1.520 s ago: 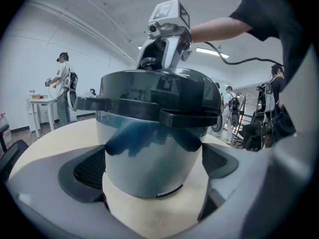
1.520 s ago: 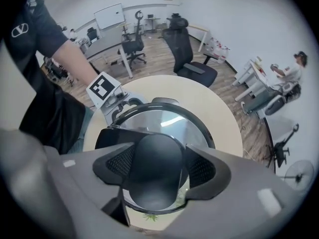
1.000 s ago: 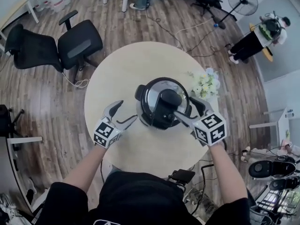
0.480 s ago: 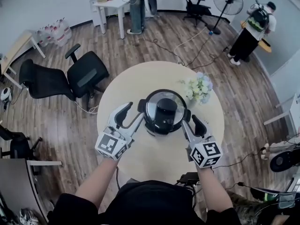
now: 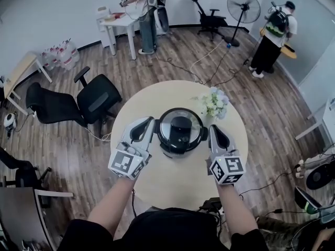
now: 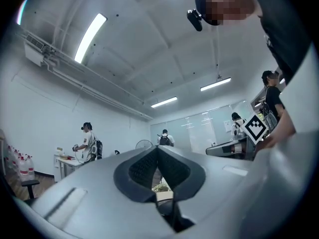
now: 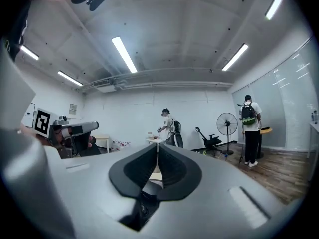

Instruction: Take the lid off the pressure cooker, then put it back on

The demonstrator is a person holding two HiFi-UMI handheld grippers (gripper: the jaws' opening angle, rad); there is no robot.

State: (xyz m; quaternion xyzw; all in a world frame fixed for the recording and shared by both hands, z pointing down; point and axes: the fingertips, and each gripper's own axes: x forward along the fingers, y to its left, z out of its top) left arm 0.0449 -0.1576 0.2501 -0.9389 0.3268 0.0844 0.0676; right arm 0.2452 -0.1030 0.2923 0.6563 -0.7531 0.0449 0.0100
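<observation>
Wood floor point(image 5: 68, 140), white walls point(image 5: 52, 14), blk office chairs point(image 5: 99, 101), standing fan point(image 5: 243, 7)

The pressure cooker point(image 5: 180, 131) stands mid-frame on the round tabletop point(image 5: 180, 179), with its lid point(image 5: 168, 123) on it. A flower bunch point(image 5: 214, 102) sits just to the cooker's upper right. The left hand-held gripper point(image 5: 146, 125) is close on its left and the right hand-held gripper point(image 5: 214, 133) close on its right. An office chair point(image 5: 98, 100) stands left of the tabletop.

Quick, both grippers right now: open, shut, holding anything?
Left gripper: shut, just closed, nothing between the jaws.
Right gripper: shut, just closed, nothing between the jaws.
</observation>
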